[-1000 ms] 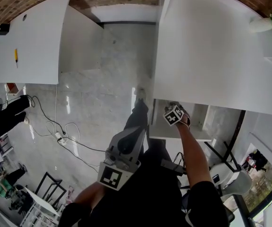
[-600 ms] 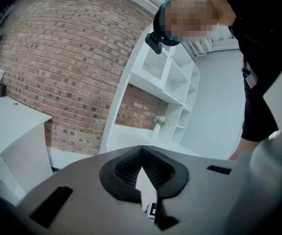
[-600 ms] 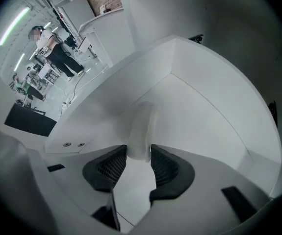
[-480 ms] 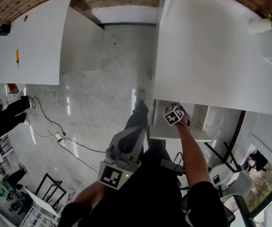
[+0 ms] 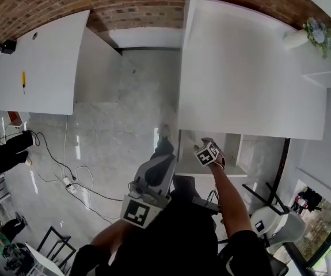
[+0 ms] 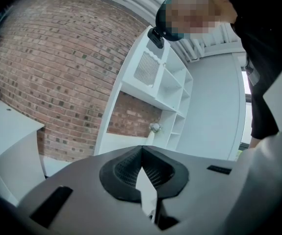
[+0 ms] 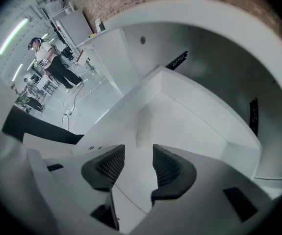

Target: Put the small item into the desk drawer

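Under the white desk (image 5: 240, 68) the drawer (image 5: 191, 164) stands pulled out. My right gripper (image 5: 207, 147) is over it, its marker cube hiding the jaws in the head view. The right gripper view looks into the white drawer box (image 7: 190, 116); there the right gripper (image 7: 133, 165) has its jaws opening, with nothing between the pads. A faint pale shape (image 7: 142, 131) lies on the drawer floor just past the jaws; I cannot tell what it is. My left gripper (image 5: 165, 150) hangs by the person's legs. In its own view the left gripper (image 6: 141, 150) is shut and empty, pointing up at the brick wall.
A second white desk (image 5: 38, 62) at the left carries a yellow pen-like thing (image 5: 23, 78). Cables (image 5: 73, 177) trail over the pale floor. A white chair (image 5: 277, 223) stands at lower right. A potted plant (image 5: 315, 30) sits at the desk's far right corner.
The head view has shifted a little, showing more brick wall at the top. Both grippers stay in about the same places, the right one still at the drawer.
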Demonstrator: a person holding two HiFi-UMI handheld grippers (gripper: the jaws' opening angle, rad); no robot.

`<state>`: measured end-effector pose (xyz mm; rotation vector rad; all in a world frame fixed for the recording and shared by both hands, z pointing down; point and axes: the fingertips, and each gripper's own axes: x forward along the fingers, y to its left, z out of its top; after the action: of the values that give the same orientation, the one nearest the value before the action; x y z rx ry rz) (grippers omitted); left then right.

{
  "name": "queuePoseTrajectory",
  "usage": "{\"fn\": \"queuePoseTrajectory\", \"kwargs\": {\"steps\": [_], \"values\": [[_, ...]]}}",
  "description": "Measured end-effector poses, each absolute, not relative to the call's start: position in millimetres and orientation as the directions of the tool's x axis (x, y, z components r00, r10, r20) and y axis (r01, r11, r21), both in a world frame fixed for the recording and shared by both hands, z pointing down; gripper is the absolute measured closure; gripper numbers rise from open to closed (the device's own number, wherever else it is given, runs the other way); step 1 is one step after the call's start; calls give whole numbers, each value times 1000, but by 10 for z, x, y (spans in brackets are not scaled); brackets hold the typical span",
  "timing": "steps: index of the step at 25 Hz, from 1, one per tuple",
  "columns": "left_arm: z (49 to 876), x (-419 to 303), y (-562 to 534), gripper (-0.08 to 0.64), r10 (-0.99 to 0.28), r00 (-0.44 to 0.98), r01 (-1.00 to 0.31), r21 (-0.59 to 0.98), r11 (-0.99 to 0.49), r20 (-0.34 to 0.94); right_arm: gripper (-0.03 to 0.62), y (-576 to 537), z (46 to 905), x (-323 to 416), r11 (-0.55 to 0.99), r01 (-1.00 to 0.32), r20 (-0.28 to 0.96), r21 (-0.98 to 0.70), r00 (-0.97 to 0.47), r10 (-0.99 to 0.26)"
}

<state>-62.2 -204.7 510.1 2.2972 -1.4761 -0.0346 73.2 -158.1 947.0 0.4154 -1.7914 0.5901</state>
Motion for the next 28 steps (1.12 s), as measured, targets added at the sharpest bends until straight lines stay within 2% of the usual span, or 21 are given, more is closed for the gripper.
{"fn": "queuePoseTrajectory", "kwargs": {"steps": [7,10,17,28], "values": [[4777,-442,-1993,538,-880,460,-855,329,-401,123,397,-1670,8842,878,739,-641,925,-209,-374,-63],[4586,-383,-1924,538,-885,457,-856,316,-409,91,399,-1765,8390,925,690,-686,890,-231,-435,-134],[4358,-322,-1743,538,-888,455,-870,244,-428,64,407,-2023,7111,934,659,-717,753,-225,-557,-350],[4087,-253,-1621,538,-895,446,-878,209,-432,23,454,-2054,5342,1025,612,-776,480,-155,-600,-640]]}}
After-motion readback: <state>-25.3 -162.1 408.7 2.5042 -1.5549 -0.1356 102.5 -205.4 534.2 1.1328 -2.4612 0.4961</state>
